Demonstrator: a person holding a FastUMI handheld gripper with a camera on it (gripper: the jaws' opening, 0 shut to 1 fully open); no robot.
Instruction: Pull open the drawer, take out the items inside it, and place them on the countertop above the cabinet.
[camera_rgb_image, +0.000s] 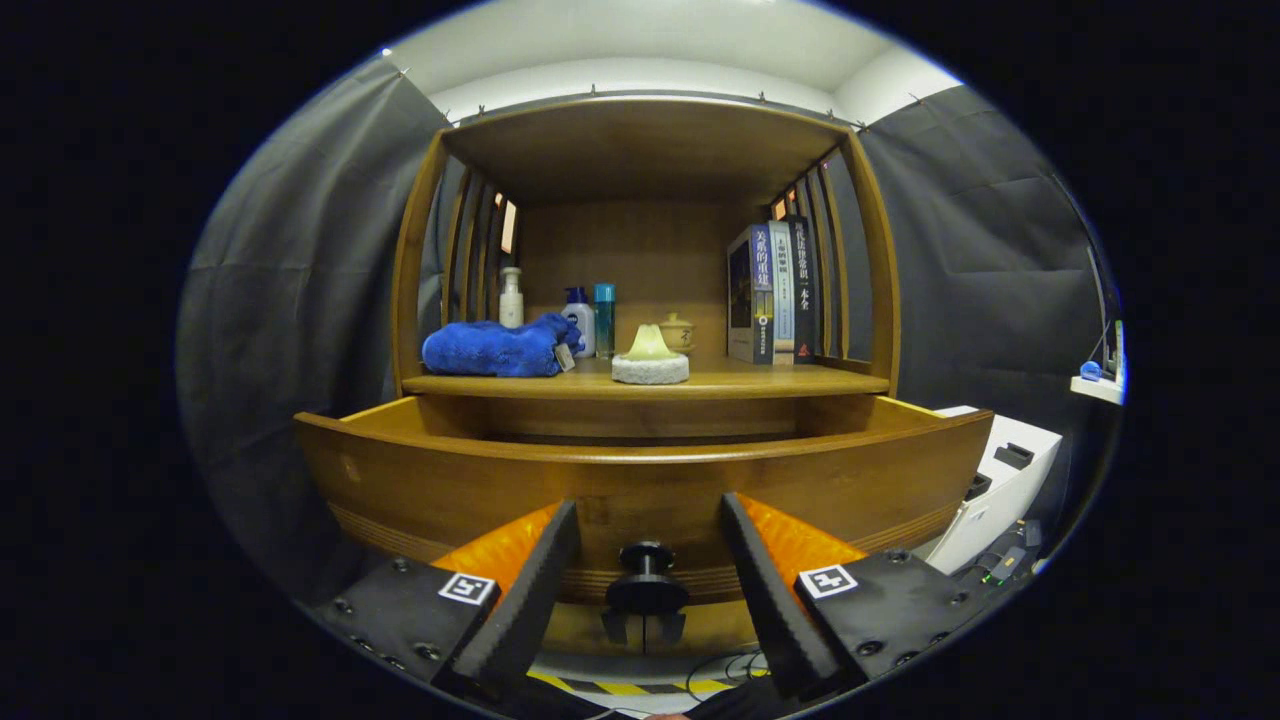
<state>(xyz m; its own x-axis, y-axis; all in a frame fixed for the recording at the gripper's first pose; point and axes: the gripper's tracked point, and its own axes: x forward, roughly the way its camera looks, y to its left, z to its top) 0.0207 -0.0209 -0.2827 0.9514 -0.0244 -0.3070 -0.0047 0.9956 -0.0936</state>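
Note:
The wooden drawer (640, 480) stands pulled out toward me, its curved front panel just ahead of my fingers; its inside is hidden behind that panel. A dark round knob (646, 556) on the drawer front sits between my fingertips without touching them. My gripper (648, 520) is open, one finger on each side of the knob. Above the drawer is the countertop (800, 381) of the cabinet, carrying a blue folded towel (497, 347) and a white round dish with a pale yellow piece (650, 358).
On the countertop's back stand a white pump bottle (511, 297), a blue-capped bottle (579, 318), a teal can (604, 318), a small lidded jar (677, 331) and upright books (772, 293). A white box (1000, 480) sits right of the drawer. Cables and striped tape lie on the floor below.

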